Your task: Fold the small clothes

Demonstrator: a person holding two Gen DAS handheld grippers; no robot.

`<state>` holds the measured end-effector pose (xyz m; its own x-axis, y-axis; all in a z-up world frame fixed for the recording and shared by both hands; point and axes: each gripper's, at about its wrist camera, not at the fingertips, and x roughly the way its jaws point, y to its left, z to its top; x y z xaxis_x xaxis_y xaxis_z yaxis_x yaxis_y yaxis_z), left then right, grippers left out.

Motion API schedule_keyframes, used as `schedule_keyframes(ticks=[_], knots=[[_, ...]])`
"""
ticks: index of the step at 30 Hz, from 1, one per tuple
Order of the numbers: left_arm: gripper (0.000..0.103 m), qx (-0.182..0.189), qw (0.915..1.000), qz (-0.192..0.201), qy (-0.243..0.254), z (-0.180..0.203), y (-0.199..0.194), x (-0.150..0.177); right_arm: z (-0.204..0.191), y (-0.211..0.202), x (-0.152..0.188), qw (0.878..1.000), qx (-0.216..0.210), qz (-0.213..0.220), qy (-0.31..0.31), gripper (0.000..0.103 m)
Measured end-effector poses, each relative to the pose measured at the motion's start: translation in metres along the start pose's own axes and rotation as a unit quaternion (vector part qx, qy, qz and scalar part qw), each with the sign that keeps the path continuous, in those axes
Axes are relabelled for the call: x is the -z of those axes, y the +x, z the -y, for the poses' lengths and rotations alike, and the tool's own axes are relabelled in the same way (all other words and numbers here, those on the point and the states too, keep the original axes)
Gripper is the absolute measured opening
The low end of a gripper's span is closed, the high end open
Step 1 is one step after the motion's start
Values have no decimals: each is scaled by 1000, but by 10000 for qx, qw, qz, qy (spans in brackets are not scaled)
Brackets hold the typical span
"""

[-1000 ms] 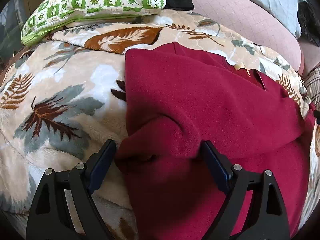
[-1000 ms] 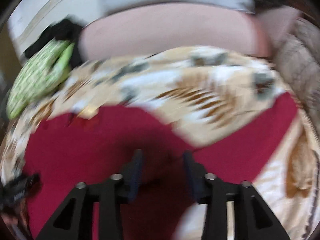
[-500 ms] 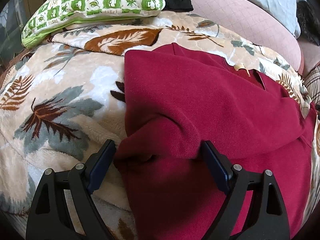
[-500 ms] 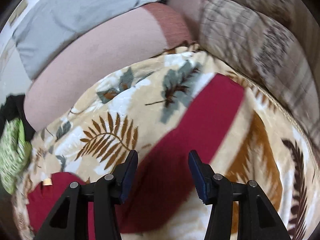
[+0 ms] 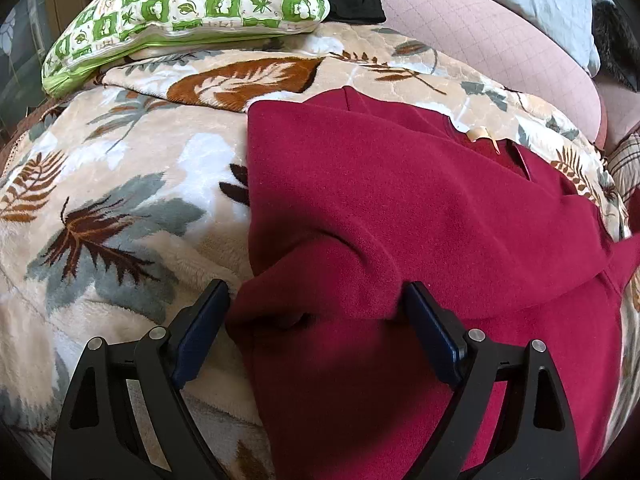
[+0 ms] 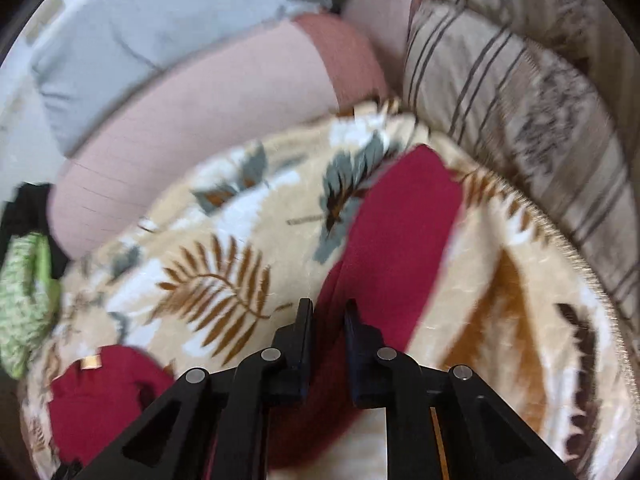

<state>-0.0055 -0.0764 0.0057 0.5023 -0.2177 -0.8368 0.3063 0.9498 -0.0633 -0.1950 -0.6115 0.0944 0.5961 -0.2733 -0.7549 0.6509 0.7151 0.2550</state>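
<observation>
While closing on the red sleeve (image 6: 400, 236) to fold it inward, right gripper (image 6: 328, 312) pinches; left gripper (image 5: 316, 312) straddles bunched red garment (image 5: 400, 200), unclenched, on the bed (image 5: 120, 200).

Soft daylight, left wrist view sharp — right wrist view motion-blurred, both bowed with dark corners.

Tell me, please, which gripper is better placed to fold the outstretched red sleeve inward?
Right. The right gripper is closing on the sleeve, while the left gripper straddles bunched fabric at the sweater's opposite side.
</observation>
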Motion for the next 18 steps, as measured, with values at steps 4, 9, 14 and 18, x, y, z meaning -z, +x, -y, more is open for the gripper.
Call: schedule_keyframes(ticks=[4, 9, 14, 18], knots=[[89, -20, 10000, 35, -12, 1, -2, 2, 58, -26, 37, 9953, 887, -286, 248, 14], [89, -42, 10000, 61, -10, 0, -1, 2, 119, -60, 58, 9881, 1069, -506, 985, 14], [89, -51, 10000, 75, -4, 0, -1, 3, 94, -65, 34, 9953, 398, -152, 870, 38], [89, -55, 10000, 75, 0, 1, -1, 3, 55, -32, 9, 9957, -140, -71, 913, 50]])
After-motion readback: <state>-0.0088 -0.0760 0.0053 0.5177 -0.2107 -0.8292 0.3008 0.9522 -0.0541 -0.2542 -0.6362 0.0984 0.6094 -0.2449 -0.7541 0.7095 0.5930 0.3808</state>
